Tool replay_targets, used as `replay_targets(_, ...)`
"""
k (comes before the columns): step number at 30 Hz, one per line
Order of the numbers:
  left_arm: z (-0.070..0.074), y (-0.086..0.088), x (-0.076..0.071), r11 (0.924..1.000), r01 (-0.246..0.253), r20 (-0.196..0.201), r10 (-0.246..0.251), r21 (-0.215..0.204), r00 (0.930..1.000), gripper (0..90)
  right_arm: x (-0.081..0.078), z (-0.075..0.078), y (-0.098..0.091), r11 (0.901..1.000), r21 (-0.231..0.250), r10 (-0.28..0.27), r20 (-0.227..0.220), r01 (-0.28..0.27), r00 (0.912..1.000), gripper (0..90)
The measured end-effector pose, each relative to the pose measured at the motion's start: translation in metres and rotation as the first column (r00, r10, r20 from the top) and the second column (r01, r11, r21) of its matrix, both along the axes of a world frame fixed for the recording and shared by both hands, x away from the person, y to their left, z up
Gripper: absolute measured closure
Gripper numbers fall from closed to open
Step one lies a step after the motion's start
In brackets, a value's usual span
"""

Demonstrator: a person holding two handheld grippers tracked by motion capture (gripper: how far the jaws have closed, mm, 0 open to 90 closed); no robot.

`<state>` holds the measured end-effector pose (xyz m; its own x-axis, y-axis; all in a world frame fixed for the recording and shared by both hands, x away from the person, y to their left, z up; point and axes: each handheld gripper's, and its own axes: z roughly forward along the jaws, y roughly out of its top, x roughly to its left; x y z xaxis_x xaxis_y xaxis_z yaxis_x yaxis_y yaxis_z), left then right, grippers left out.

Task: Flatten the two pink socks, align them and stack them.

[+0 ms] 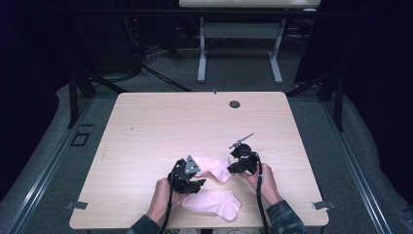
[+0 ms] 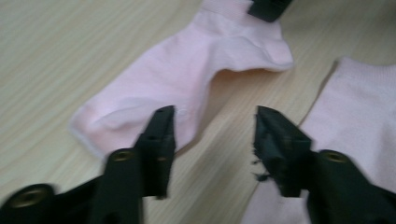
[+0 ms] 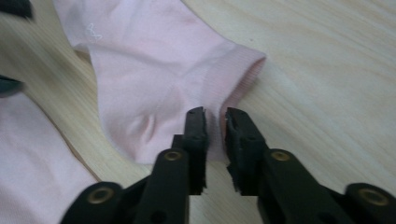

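Two soft pink cotton ankle socks lie on the pale wooden surface (image 1: 146, 126): the farther sock (image 1: 218, 167) between the tools, the nearer sock (image 1: 213, 203) by the front edge. The left tool (image 2: 215, 126) gapes, empty, over bare wood. The right tool (image 3: 215, 123), slightly parted, straddles the farther sock's cuff without pinching it.

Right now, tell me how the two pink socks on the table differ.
The far sock lies between the two tools; the near sock lies closer to the table's front edge, below them. The right tool has its jaws around the far sock's edge by the cuff, a narrow gap showing; the near sock has no tool at it. Both are pale pink ankle socks, lying flat.
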<state>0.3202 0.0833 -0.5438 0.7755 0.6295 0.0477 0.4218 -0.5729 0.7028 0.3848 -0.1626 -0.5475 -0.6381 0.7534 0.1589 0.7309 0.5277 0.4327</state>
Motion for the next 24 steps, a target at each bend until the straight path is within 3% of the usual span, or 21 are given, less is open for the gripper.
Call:
replay_targets(3, 0.013, 0.019, 0.007, 0.9951, -0.083, 0.015, 0.084, -0.053, 0.9963, 33.6, -0.003, 0.005, -0.008, 0.9981, 0.049, -0.038, 0.028, 0.036, 0.9989, 61.0)
replay_targets(4, 0.017, 0.024, 0.012, 0.9903, -0.127, 0.008, 0.128, -0.055, 0.9917, 33.1, -0.005, 0.008, -0.011, 0.9974, 0.058, -0.045, 0.045, 0.043, 0.9980, 57.7)
replay_targets(5, 0.019, 0.030, 0.024, 0.9814, -0.185, -0.009, 0.184, -0.052, 0.9828, 33.2, -0.007, 0.010, -0.010, 0.9955, 0.082, -0.053, 0.074, 0.047, 0.9958, 55.4)
replay_targets(6, 0.019, 0.032, 0.031, 0.9757, -0.214, -0.022, 0.213, -0.049, 0.9768, 33.5, -0.007, 0.011, -0.009, 0.9963, 0.073, -0.051, 0.080, 0.045, 0.9955, 54.7)
replay_targets(7, 0.019, 0.032, 0.031, 0.9757, -0.214, -0.022, 0.213, -0.049, 0.9768, 35.0, -0.007, 0.011, -0.009, 0.9963, 0.073, -0.051, 0.080, 0.045, 0.9955, 54.7)
replay_targets(10, 0.010, 0.031, 0.052, 0.9725, -0.232, -0.107, 0.229, -0.018, 0.9675, 40.1, -0.007, 0.010, -0.003, 0.9967, 0.071, -0.046, 0.108, 0.038, 0.9931, 56.2)
replay_targets(13, -0.009, 0.024, 0.068, 0.9737, -0.226, -0.193, 0.227, 0.025, 0.9546, 49.7, -0.006, 0.006, 0.004, 0.9972, 0.061, -0.050, 0.117, 0.043, 0.9918, 63.2)
replay_targets(16, -0.012, 0.022, 0.070, 0.9725, -0.230, -0.200, 0.232, 0.033, 0.9519, 53.3, -0.004, 0.002, 0.006, 0.9982, 0.045, -0.043, 0.102, 0.039, 0.9938, 64.8)
replay_targets(23, -0.016, 0.016, 0.072, 0.9763, -0.202, -0.198, 0.214, 0.077, 0.9567, 63.7, -0.004, -0.007, 0.009, 0.9994, -0.009, -0.033, 0.090, 0.034, 0.9954, 74.0)
replay_targets(24, -0.017, 0.015, 0.072, 0.9764, -0.199, -0.198, 0.212, 0.085, 0.9570, 65.4, -0.005, -0.009, 0.010, 0.9985, 0.015, -0.053, 0.092, 0.052, 0.9943, 75.6)
